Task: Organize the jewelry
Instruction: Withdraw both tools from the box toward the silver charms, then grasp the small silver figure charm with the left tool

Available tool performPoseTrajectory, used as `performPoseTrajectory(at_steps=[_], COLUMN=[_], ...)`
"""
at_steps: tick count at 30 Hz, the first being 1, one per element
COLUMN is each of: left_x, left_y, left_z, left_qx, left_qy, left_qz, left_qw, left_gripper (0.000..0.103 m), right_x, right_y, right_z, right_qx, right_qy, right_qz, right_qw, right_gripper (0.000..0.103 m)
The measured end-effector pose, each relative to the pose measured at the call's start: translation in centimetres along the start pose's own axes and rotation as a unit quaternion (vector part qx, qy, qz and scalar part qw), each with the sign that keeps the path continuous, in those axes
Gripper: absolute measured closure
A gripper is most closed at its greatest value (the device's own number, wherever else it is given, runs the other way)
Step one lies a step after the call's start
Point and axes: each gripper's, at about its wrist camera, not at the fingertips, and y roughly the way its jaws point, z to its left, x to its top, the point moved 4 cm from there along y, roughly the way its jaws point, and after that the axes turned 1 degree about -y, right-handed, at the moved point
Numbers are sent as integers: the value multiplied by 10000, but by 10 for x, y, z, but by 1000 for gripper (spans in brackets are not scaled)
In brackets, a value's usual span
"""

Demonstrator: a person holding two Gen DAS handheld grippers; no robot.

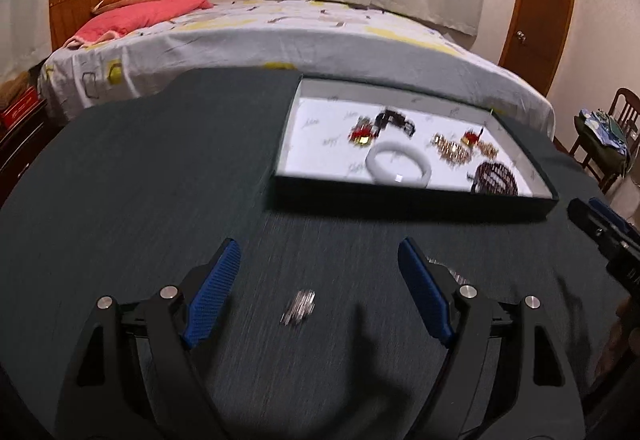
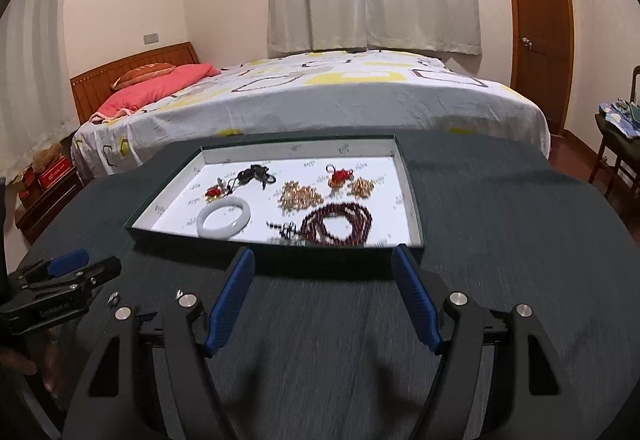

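Step in hand, as judged: collecting loose pieces into the tray [image 2: 414, 200]. The left gripper [image 1: 318, 260] stands with jaws wide apart and empty over a small silver ring [image 1: 299, 307] on the dark table [image 1: 140, 180]. The right gripper [image 2: 322, 268] is likewise spread and empty, near the tray's near wall. Next move: lower, close on the ring. Only the left view shows the ring plainly; the right view resolves the white bangle [image 2: 223, 218] and red beads [image 2: 338, 224]

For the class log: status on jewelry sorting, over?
Left hand-held gripper open, right hand-held gripper open, both empty. Silver ring on cloth, outside tray. Nothing blocking.
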Motion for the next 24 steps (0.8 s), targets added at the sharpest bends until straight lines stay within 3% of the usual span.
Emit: performPoseTrajectory(at_steps=[6,15,19,20,24], left_x=[-17,-25,-26,-26,-26], left_y=[1,15,20,20,20], left_z=[4,5,5,5,5], left_qx=[-3,-144,-184,-209,-223], left_qy=[27,83,107,121,140], left_qz=[155,444,567,573,580], left_qw=[9999,9989,9982,9981,9980], left_gripper=[24,56,73,81,86], right_x=[-11,-17,-21,-22,-23], right_y=[-8,-7,-5,-5,-3], right_z=[2,10,11,12,14], right_qx=[16,123,162,171,190], right_qy=[42,30,54,60,36], right_qz=[43,100,157,168,206], right_qw=[10000,9999,9997,9997,9996], right_gripper=[34,34,34,34,34])
